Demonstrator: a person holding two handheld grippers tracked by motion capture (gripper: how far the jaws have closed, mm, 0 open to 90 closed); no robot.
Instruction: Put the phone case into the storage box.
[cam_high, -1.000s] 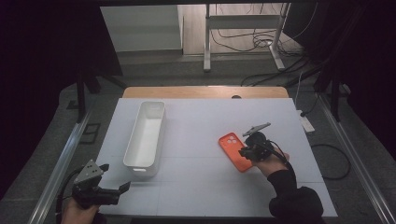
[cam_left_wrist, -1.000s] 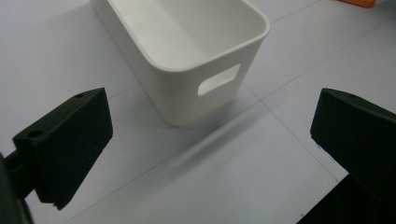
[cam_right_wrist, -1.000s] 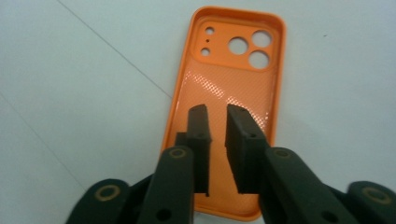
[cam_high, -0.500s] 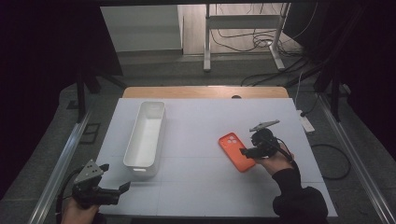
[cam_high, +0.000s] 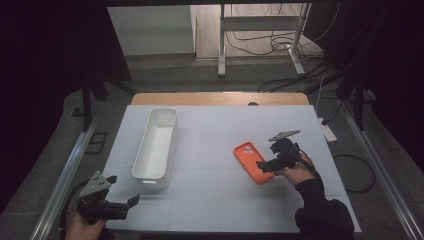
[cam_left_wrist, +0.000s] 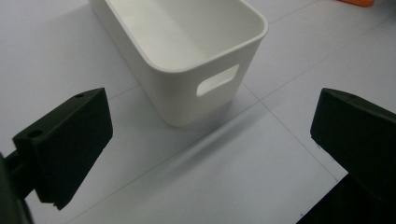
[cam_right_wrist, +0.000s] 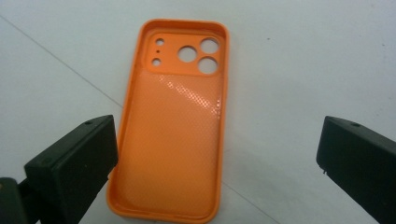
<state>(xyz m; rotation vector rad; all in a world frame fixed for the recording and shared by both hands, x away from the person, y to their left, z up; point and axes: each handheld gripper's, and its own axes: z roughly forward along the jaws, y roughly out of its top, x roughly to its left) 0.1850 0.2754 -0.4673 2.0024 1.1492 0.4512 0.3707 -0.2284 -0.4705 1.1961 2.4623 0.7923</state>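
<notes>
An orange phone case (cam_high: 252, 161) lies flat on the white table (cam_high: 215, 140), inside facing up, camera holes at its far end. In the right gripper view the case (cam_right_wrist: 175, 126) lies between and ahead of the two wide-apart jaws, untouched. My right gripper (cam_high: 264, 166) is open, just right of the case's near end. A long white bin (cam_high: 156, 145) stands left of centre, and it has nothing inside. My left gripper (cam_high: 131, 204) is open near the front left corner, pointing at the bin's near end (cam_left_wrist: 201, 79) with its handle slot.
A wooden strip (cam_high: 215, 98) borders the table's far edge. Metal rails (cam_high: 70, 170) run along both sides of the table. Cables and a desk frame (cam_high: 260, 30) stand on the floor beyond. A power strip (cam_high: 328, 131) lies off the right edge.
My right gripper has drawn back toward the right and slightly nearer, off the case's near end. The case, the bin and the left gripper stay put.
</notes>
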